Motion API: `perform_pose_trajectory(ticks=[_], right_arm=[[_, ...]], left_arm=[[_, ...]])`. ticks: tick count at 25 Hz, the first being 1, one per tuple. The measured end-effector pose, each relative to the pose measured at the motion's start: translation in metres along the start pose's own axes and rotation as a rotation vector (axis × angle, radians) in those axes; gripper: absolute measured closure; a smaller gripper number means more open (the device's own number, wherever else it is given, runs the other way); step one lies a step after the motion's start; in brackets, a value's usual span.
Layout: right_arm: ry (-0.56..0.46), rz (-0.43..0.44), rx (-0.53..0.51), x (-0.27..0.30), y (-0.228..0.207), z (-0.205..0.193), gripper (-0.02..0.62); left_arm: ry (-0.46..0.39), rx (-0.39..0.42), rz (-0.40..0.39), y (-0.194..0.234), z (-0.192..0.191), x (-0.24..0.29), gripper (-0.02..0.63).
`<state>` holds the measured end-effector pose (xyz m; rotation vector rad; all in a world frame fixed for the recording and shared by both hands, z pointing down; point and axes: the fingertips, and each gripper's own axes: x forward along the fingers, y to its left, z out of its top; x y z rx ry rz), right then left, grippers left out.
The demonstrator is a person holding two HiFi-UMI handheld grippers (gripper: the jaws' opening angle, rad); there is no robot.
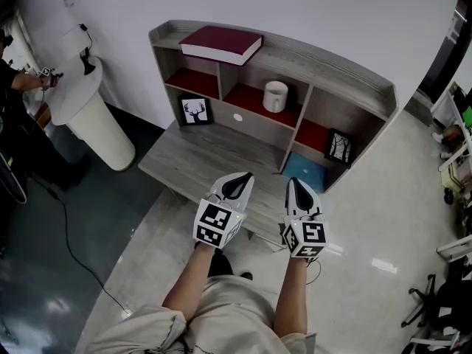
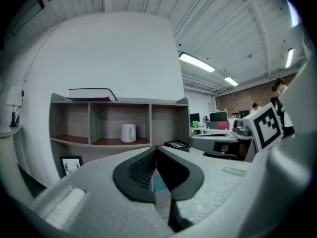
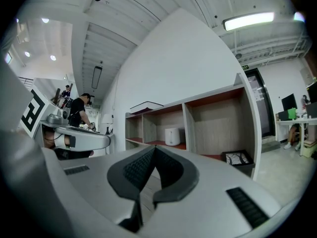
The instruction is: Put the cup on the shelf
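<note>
Left gripper (image 1: 237, 183): jaws pressed together, empty; held at lower centre, over the desk's (image 1: 193, 159) near edge.
Right gripper (image 1: 296, 188): likewise closed on nothing, just beside the left.
Pads (image 2: 140, 168): black, ribbed, tapered; shells matte grey.
Cup (image 1: 275, 96): white, smooth, cylindrical, handled; upright in the middle compartment.
Shelf (image 1: 352, 78): grey wood grain, red-lined floors.
Assessment: placement appears complete, hence both grippers stand clear.
</note>
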<state>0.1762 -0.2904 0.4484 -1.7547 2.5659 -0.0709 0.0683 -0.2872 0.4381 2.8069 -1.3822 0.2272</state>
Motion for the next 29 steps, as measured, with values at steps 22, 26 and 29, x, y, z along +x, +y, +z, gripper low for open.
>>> perform_pose_trajectory(ticks=[22,26,29], right_arm=[[0.025,0.010,0.016,-0.021,0.010,-0.013,0.580],[0.027,0.008,0.013,-0.025,0.011,-0.013,0.581],[0.029,0.006,0.011,-0.027,0.011,-0.013,0.581]], left_arm=[[0.013,-0.023,-0.002,-0.015,-0.014,-0.019,0.595],[0.012,-0.026,-0.001,-0.018,-0.013,-0.021,0.595],[0.010,-0.026,-0.002,-0.020,-0.012,-0.022,0.595]])
